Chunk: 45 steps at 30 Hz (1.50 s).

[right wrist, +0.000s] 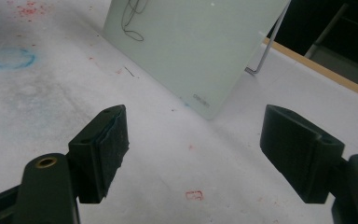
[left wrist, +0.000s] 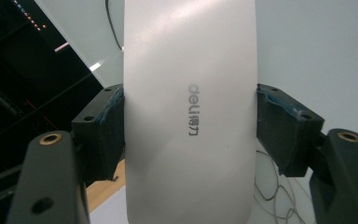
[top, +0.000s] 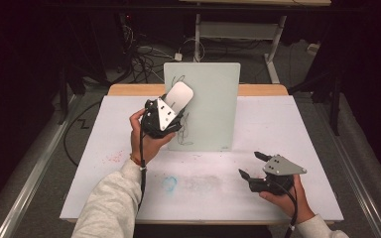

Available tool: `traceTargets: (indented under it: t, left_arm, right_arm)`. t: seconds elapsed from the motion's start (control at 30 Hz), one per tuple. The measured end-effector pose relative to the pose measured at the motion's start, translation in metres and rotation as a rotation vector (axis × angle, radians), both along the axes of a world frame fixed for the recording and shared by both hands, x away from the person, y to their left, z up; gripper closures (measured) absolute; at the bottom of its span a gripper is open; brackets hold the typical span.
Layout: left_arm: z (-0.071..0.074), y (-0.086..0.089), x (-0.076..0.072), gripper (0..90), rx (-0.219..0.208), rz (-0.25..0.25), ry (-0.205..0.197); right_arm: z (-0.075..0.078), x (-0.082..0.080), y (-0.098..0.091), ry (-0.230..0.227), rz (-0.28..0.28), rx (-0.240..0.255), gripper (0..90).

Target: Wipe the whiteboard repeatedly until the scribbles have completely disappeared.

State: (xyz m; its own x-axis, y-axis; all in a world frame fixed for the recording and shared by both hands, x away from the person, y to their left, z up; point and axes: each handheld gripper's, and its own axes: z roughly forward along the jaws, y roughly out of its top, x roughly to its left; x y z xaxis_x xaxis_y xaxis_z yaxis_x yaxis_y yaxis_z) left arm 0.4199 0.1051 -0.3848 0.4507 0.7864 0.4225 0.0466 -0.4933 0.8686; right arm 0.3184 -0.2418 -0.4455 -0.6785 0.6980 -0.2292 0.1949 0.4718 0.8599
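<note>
Sitting between the two fingers [left wrist: 103, 135] of the left gripper [top: 164, 118], the white eraser [left wrist: 189, 112] is clamped on both of its long edges, and its grey printed logo faces the camera in the left gripper view. In the high view the eraser [top: 178, 97] sticks out beyond the fingers, up and to the right, and it lies against the upper left part of the glass drawing board [top: 213, 99]. Black scribbled lines [top: 184, 130] are on the board, just below and beside the fingers.

Well apart from this, the right gripper [top: 252, 165] rests low on the white worktop [top: 297, 129], held by the person's right hand [top: 283, 196]. Its fingers [right wrist: 103, 144] stand wide apart and nothing is between them. Ahead of these fingers is the lower corner of the board [right wrist: 200, 46], which leans on a thin metal stand [right wrist: 265, 49]. A blue smudge [right wrist: 7, 58] is on the worktop far to the left of the fingers, and a small red mark [right wrist: 194, 195] lies between them, on the worktop surface.
</note>
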Motion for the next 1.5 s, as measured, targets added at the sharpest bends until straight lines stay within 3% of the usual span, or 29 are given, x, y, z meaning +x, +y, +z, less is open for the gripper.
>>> traceTargets:
  t: [0.2,0.23,0.33,0.47,0.63,0.87,0.93,1.03,1.17,1.3,1.4,1.5]
  left_arm:
    - [0.012,0.001,0.005,29.2,-0.002,-0.001,0.013]
    - [0.021,0.0,0.009,29.2,0.014,0.018,-0.007]
    - [0.035,0.003,0.014,29.2,0.006,0.036,-0.021]
    - [0.044,0.003,0.019,29.2,-0.013,0.061,-0.029]
    - [0.028,-0.01,0.013,29.2,0.025,0.092,-0.055]
    - [-0.007,-0.022,-0.001,29.2,0.077,0.081,-0.054]
    - [-0.01,-0.022,-0.002,29.2,0.082,0.08,-0.049]
    - [0.0,-0.016,0.002,29.2,0.059,0.062,-0.01]
    - [0.013,-0.012,0.007,29.2,0.049,0.071,-0.014]
    - [0.039,-0.007,0.017,29.2,0.038,0.1,-0.026]
    - [0.046,-0.006,0.021,29.2,0.027,0.111,-0.026]
    - [0.043,-0.008,0.019,29.2,0.04,0.123,-0.038]
  right_arm:
    - [-0.001,0.0,0.001,0.004,0.001,-0.002,23.9]
    - [-0.001,0.0,0.0,0.004,0.001,-0.001,23.9]
    - [-0.001,-0.001,0.0,0.004,0.005,0.001,23.8]
    - [0.0,-0.001,0.0,0.003,0.005,0.0,23.8]
    - [0.0,-0.002,0.001,0.002,0.014,0.001,23.8]
    - [0.0,-0.003,0.002,-0.001,0.015,-0.001,23.8]
    - [0.0,-0.002,0.002,0.001,0.015,0.0,23.8]
    - [0.0,-0.003,0.004,0.003,0.023,-0.011,23.9]
    - [0.0,-0.003,0.004,0.011,0.024,-0.003,23.9]
    - [0.0,-0.004,0.004,0.007,0.03,-0.003,23.9]
    - [0.0,-0.004,0.004,0.006,0.032,-0.004,23.9]
    - [0.001,-0.004,0.004,0.005,0.032,-0.003,23.9]
